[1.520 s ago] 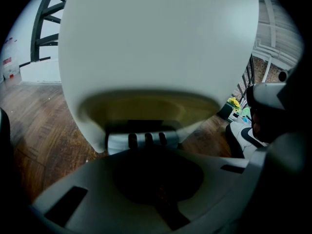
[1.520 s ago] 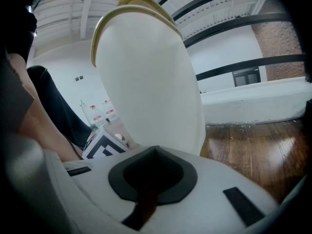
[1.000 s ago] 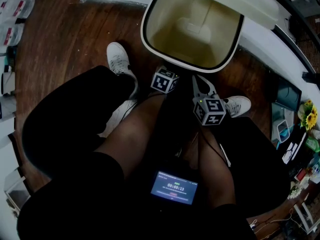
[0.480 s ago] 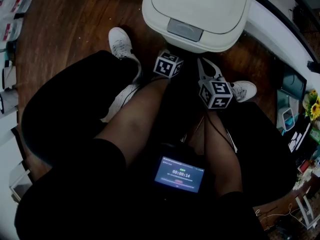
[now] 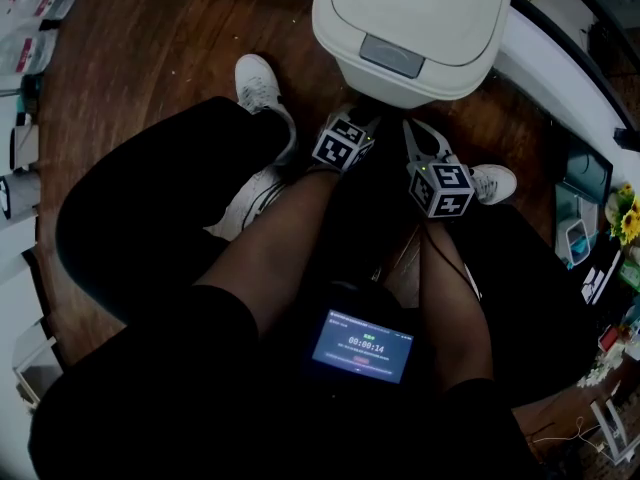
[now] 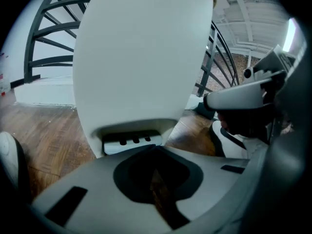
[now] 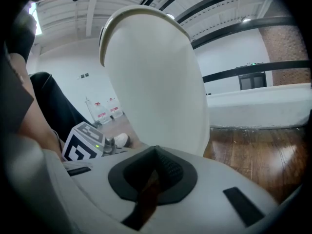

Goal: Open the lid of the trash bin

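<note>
The white trash bin (image 5: 412,28) stands on the wooden floor with its lid down; a grey push panel (image 5: 392,56) sits at the lid's front edge. My left gripper (image 5: 358,120) is low against the bin's front base, shut and empty. In the left gripper view the bin body (image 6: 141,57) fills the frame, with a recessed foot slot (image 6: 130,141) just beyond the left gripper (image 6: 156,149). My right gripper (image 5: 414,134) is beside it, also shut on nothing. In the right gripper view the bin (image 7: 156,77) rises just past the right gripper (image 7: 156,151).
The person's white shoes (image 5: 260,86) (image 5: 494,182) and dark-clad legs flank the bin. A small screen (image 5: 362,345) hangs at the body. A white curved ledge (image 5: 560,78) runs behind the bin, with sunflowers (image 5: 628,220) and clutter at the right.
A second ago the bin's lid stood open, showing the empty inside; it dropped shut by half a second ago and stays down. Both grippers stay shut near the bin's base.
</note>
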### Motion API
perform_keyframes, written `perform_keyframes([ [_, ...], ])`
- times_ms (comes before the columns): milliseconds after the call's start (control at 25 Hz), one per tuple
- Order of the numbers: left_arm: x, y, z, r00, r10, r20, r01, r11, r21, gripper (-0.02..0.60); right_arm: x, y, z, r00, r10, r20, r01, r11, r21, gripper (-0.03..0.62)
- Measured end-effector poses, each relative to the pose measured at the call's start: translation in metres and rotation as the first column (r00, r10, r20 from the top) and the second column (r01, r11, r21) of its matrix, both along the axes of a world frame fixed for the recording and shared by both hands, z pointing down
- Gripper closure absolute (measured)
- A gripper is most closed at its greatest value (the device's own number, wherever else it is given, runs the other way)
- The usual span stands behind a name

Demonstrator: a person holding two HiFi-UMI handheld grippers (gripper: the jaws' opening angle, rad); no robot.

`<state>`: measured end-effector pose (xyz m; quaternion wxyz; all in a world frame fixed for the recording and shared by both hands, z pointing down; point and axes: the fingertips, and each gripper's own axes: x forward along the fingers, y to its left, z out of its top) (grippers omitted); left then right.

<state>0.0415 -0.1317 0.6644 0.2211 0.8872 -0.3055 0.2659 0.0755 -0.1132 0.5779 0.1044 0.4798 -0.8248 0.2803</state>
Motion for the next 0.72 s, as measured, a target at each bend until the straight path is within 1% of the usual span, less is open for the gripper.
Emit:
perform_keyframes([
  [120, -0.004, 0.014, -0.021, 1.0, 0.025, -0.003, -0.025, 0.999, 0.028, 0.563, -0.007, 0.01, -0.009, 0.999, -0.031, -0.031, 0.031, 0.999, 0.006, 0.588],
  [240, -0.012, 0.028, -0.051, 0.999, 0.049, 0.011, -0.05, 0.997, 0.053, 0.563, -0.018, 0.019, -0.034, 0.997, -0.055, -0.051, 0.057, 0.997, 0.045, 0.588],
  [440, -0.036, 0.046, -0.106, 1.0, 0.022, -0.003, -0.022, 0.996, 0.086, 0.563, -0.033, 0.035, -0.082, 0.995, -0.085, -0.058, 0.091, 0.99, 0.111, 0.588],
  [520, -0.042, 0.054, -0.132, 0.999, 0.032, -0.011, -0.031, 0.993, 0.115, 0.563, -0.038, 0.04, -0.102, 0.994, -0.09, -0.056, 0.097, 0.985, 0.14, 0.588],
  [640, -0.049, 0.066, -0.174, 0.998, 0.056, -0.037, -0.049, 0.984, 0.169, 0.563, -0.049, 0.052, -0.136, 0.993, -0.104, -0.054, 0.112, 0.976, 0.187, 0.588],
  [720, -0.051, 0.076, -0.206, 0.994, 0.076, -0.08, -0.058, 0.976, 0.209, 0.563, -0.054, 0.062, -0.161, 0.993, -0.109, -0.049, 0.118, 0.969, 0.219, 0.588],
])
